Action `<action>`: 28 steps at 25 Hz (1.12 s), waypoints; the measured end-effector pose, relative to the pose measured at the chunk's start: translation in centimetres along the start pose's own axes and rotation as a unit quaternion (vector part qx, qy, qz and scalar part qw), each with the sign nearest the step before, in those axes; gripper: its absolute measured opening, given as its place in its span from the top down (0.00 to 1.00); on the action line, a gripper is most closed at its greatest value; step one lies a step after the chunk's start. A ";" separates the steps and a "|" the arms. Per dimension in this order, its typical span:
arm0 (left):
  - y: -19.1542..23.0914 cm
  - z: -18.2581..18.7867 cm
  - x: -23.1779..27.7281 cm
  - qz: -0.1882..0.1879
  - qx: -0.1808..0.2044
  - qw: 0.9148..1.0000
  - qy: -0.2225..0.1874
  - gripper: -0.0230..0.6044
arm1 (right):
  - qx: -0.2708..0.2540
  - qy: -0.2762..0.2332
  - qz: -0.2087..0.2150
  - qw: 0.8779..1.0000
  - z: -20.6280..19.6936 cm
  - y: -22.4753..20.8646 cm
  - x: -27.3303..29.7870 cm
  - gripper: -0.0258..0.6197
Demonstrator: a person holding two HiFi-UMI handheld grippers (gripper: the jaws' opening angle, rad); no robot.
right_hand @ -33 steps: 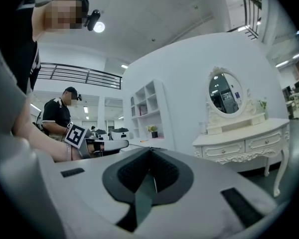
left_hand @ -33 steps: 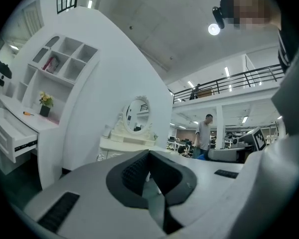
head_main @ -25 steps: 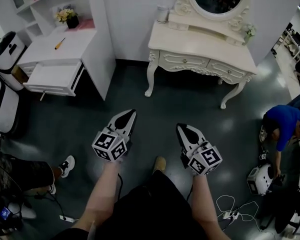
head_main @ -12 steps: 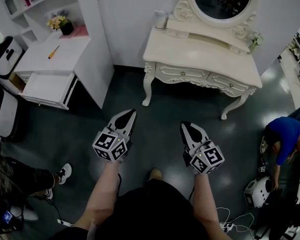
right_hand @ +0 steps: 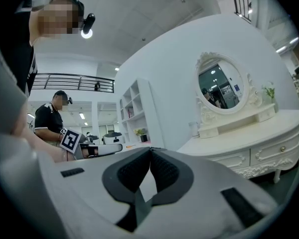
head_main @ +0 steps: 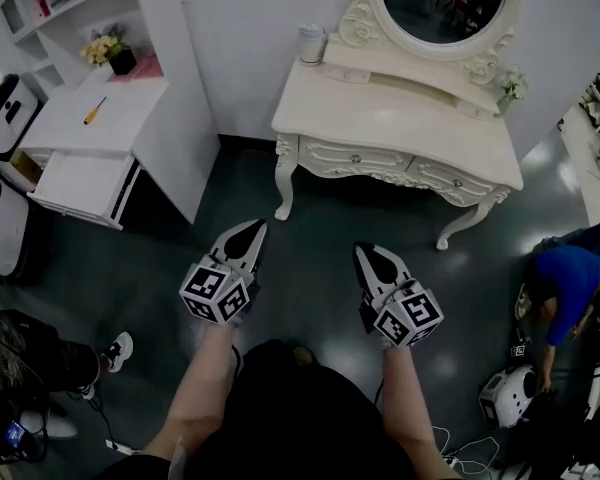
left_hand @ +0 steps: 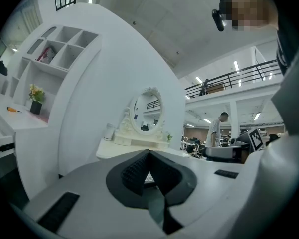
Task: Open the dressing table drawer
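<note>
Here: left gripper (head_main: pixel 254 227), right gripper (head_main: pixel 366 252) level, closed, facing dressing table (head_main: pixel 380 93).

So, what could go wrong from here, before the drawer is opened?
Both the left gripper and right gripper are shut, apart from the dressing table; unless the jaws open, they may only bump the small drawer knob. A hard pull could shake the jar on the tabletop. A person in blue crouches by the table's right side, close to the path.
</note>
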State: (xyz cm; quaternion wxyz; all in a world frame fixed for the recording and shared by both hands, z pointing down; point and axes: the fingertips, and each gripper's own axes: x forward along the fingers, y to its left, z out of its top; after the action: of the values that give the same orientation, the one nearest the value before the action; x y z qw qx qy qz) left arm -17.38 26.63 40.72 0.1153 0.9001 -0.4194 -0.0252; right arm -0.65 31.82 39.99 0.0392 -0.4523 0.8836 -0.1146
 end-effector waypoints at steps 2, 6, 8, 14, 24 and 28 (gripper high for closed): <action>0.3 -0.2 0.2 0.004 -0.002 1.000 0.004 0.94 | 0.004 0.002 0.004 1.000 -0.2 -0.3 0.3 0.95; 1.3 -0.4 1.1 0.012 -0.002 1.000 0.010 0.94 | 0.011 0.003 0.006 1.000 -0.5 -1.3 1.3 0.95; 1.7 -0.7 1.7 0.014 -0.002 1.000 0.013 0.94 | 0.016 0.003 0.005 1.000 -0.7 -2.0 1.8 0.95; 3.4 -1.1 4.7 0.013 -0.007 1.000 0.020 0.94 | 0.027 0.004 -0.001 1.000 -0.7 -4.7 3.9 0.95; 5.9 -0.2 13.4 -0.009 -0.012 1.000 0.026 0.94 | 0.032 0.000 -0.021 0.999 1.5 -11.7 8.5 0.95; 7.1 0.6 16.8 -0.021 -0.011 0.999 0.030 0.94 | 0.038 0.000 -0.030 0.999 2.0 -14.1 10.5 0.95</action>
State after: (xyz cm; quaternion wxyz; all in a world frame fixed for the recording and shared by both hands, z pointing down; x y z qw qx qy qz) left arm -11.95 9.30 42.63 0.1374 0.9078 -0.3963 -0.0049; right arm 4.69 14.97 41.74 0.0532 -0.4768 0.8646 -0.1492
